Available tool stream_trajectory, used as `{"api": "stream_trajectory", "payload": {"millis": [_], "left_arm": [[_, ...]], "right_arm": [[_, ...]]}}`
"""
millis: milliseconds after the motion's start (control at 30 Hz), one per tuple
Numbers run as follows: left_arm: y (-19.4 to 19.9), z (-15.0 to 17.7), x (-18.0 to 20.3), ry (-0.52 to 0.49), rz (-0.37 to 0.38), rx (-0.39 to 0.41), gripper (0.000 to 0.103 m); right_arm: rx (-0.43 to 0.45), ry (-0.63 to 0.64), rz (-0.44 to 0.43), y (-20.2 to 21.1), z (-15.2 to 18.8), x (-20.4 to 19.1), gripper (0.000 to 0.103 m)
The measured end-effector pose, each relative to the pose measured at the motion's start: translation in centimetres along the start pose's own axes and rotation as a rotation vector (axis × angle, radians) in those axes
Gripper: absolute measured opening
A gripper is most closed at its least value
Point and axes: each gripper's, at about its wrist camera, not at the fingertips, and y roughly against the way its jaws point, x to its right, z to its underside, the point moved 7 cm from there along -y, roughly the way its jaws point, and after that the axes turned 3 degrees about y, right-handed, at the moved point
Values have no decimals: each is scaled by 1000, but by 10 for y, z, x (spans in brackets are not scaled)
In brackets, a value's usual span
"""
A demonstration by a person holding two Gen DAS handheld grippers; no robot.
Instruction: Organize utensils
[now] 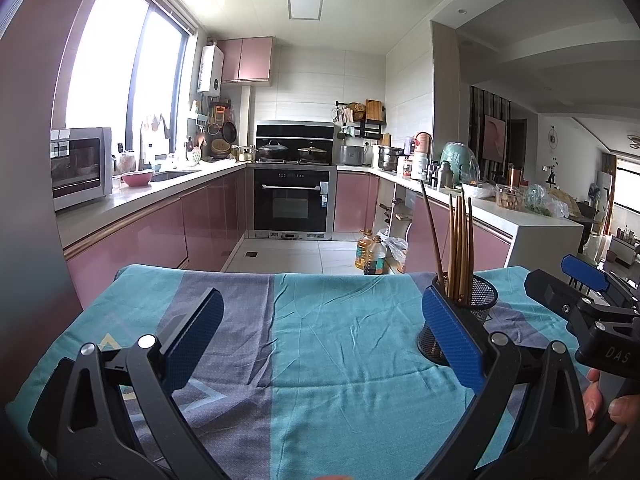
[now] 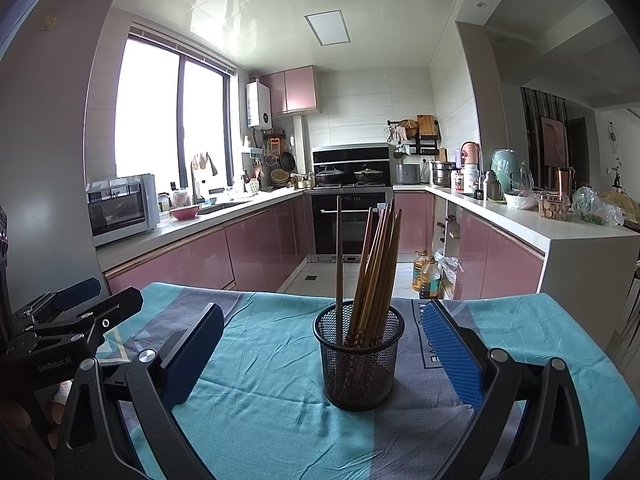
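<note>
both claws, left claw [image 1: 320,328] and right claw [image 2: 320,344], gape released; brown chopsticks [image 2: 376,264] stand in black mesh cup [image 2: 359,364].

Teal-and-grey tablecloth [image 2: 280,380]; white microwave [image 2: 122,208], pink bowl [image 2: 184,212], black oven [image 1: 292,202], oil bottles [image 2: 427,276] on floor.

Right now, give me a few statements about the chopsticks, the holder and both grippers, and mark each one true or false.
1. The chopsticks stand in a black mesh holder. True.
2. The holder lies tipped on its side. False: it stands upright on the blue cloth.
3. The right gripper is open, holding nothing. True.
4. The left gripper is shut on a chopstick. False: it is open and empty.
5. One darker stick stands apart from the bundle. True.
</note>
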Motion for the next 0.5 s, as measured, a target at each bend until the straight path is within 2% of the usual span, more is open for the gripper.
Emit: {"api": "stream_trajectory", "payload": {"millis": [500], "left_arm": [[0, 1, 0, -1, -1, 0, 98]], "right_arm": [[-1, -6, -3, 0, 0, 2, 96]]}}
